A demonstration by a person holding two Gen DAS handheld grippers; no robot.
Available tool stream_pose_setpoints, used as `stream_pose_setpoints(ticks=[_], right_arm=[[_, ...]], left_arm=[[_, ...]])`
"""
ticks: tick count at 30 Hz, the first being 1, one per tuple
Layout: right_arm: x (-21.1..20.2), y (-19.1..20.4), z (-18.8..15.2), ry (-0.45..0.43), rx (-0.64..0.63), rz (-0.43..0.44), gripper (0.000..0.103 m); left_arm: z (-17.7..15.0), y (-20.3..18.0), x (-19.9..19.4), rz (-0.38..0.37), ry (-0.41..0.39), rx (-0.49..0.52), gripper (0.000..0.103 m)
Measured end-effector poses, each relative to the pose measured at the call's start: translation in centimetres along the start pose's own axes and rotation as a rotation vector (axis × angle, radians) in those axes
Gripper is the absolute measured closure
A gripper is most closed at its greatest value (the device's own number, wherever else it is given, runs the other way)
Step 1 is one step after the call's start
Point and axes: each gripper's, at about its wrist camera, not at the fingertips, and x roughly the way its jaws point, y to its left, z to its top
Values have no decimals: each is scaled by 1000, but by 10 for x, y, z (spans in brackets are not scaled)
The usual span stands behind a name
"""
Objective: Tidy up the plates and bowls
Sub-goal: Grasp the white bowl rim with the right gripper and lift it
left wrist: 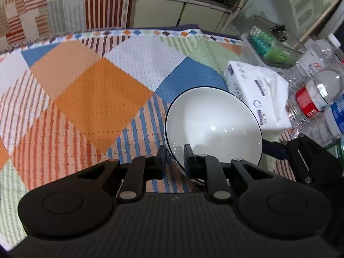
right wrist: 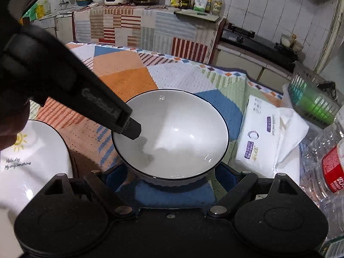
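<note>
My left gripper [left wrist: 174,159] has its 2 fingers clamped on the near-left rim of the white bowl [left wrist: 212,124], 1 finger outside the wall and 1 inside. From the right wrist view that same gripper comes in from the upper left, its tip dipping into the bowl [right wrist: 172,133] at the left rim.

My right gripper [right wrist: 169,176] stands wide, its blue-padded fingers [right wrist: 225,172] on either side of the bowl's base at the near side; I cannot tell whether the pads touch the wall. The bowl has a thin dark rim line and sits directly ahead of this gripper, tilted a little toward it.

To the left of my right gripper lies a white plate [right wrist: 36,154] with a sun drawing and printed words. To its right sits a soft tissue pack [right wrist: 258,137], beyond that a clear basket of green items [right wrist: 311,99], and plastic water bottles [right wrist: 326,161] crowd the far right. All rests on a patchwork tablecloth [left wrist: 90,90] of orange, blue and pale green.
</note>
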Motion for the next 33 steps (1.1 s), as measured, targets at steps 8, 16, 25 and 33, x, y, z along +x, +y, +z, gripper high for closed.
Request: stream_pose_setpoints(ticks=[8,16,25,33], right_arm=[[-28,17,24,-76,-55,4,12],[-29,51,55,-113,-110,91,12],[23,69,70,-25,-98,249,12],[59,73,70,58,-14,324,11]], left_arm=[[9,21,-51,14,-54,-6,88],[9,64,-77,79,-67,-51,87],[-1,110,-51,152,-54,-141,87],[-11,122,-37,157,-86,-130,87]])
